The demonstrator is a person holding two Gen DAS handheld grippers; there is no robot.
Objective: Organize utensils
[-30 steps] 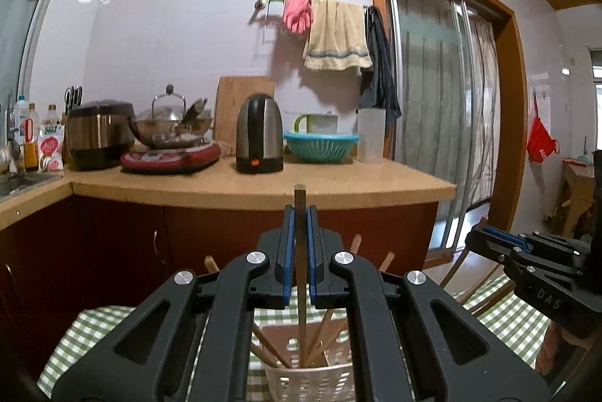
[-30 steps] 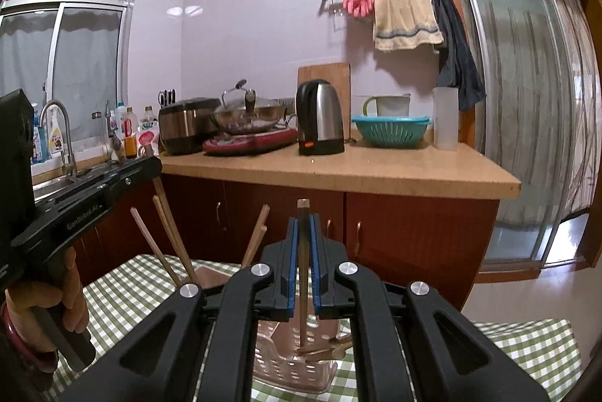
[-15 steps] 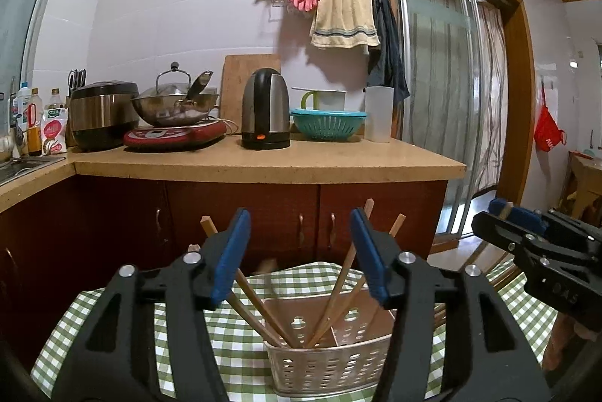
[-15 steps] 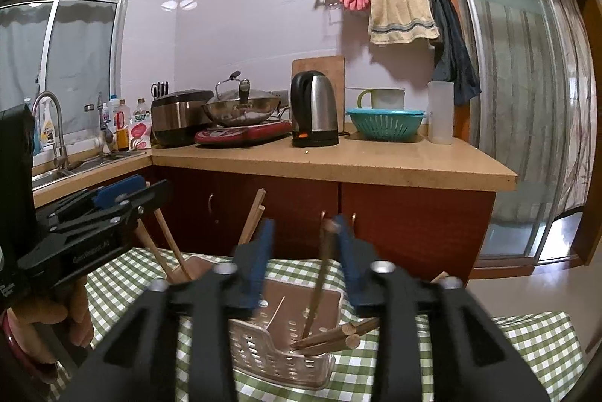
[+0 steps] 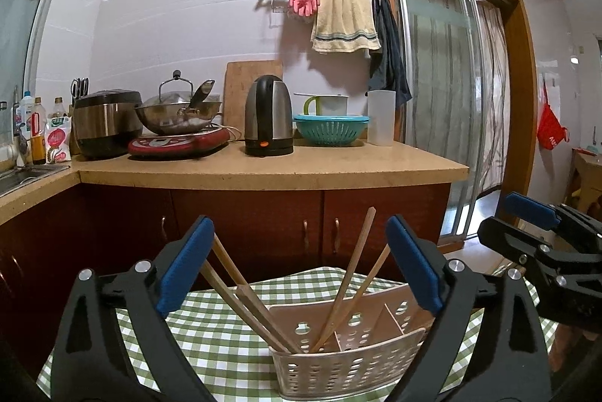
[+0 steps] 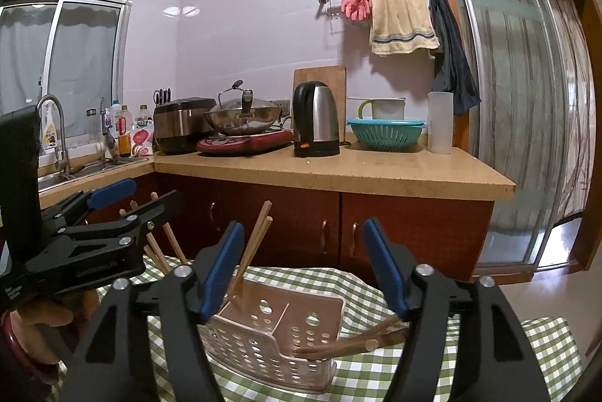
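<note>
A white perforated utensil basket (image 5: 350, 360) with dividers stands on a green checked tablecloth (image 5: 210, 334). Several wooden chopsticks (image 5: 351, 277) lean in it. My left gripper (image 5: 299, 266) is open and empty, just above and before the basket. The basket also shows in the right wrist view (image 6: 271, 345), with chopsticks (image 6: 252, 251) upright at its left end and several (image 6: 350, 345) lying over its right rim. My right gripper (image 6: 304, 268) is open and empty above it. Each gripper shows in the other's view: the right gripper (image 5: 541, 232) and the left gripper (image 6: 124, 210).
Behind the table runs a kitchen counter (image 5: 263, 168) with a kettle (image 5: 268, 116), wok (image 5: 177, 112), rice cooker (image 5: 105, 123), teal colander (image 5: 331, 128) and a sink (image 6: 71, 168) at left. A glass sliding door (image 6: 526, 123) is at right.
Both grippers were shut on one upright chopstick each a second ago. Both opened, the chopsticks dropped into the basket, and the grippers rose and spread wider.
</note>
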